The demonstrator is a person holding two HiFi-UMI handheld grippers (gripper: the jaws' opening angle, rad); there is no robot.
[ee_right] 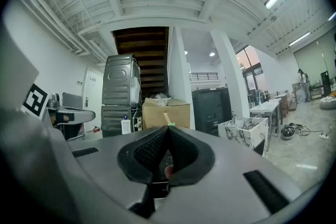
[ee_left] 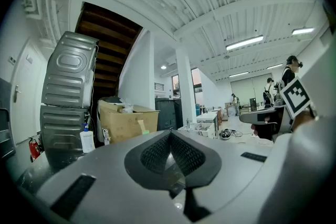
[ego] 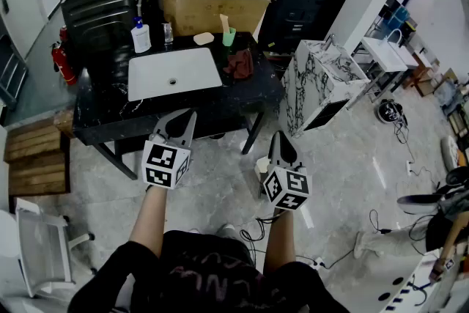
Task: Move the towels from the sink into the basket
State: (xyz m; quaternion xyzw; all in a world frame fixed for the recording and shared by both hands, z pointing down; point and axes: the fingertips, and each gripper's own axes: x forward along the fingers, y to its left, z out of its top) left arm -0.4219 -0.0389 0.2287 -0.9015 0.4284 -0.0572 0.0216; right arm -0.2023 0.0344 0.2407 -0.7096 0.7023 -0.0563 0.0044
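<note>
Black marble table point(ego: 102, 119) crosses the head view. Its white sink point(ego: 174, 73) shows basin and drain, and a dark red towel point(ego: 239, 63) lies bunched on the tabletop just beside the sink's right edge. Behind, a cardboard box point(ego: 212, 0) holds crumpled plastic, and a green cup point(ego: 229, 37) holds a pale stick. The left gripper point(ego: 188, 116) and right gripper point(ego: 278, 135) are held before the table's front edge, the towel well ahead of both.

In the left gripper view, the jaws are pressed together with nothing between them. The gripper's grey body hides the tabletop and the towel.

In the right gripper view, the jaws likewise meet, empty. The towel is hidden behind them, and the box rises just above the tips.
</note>
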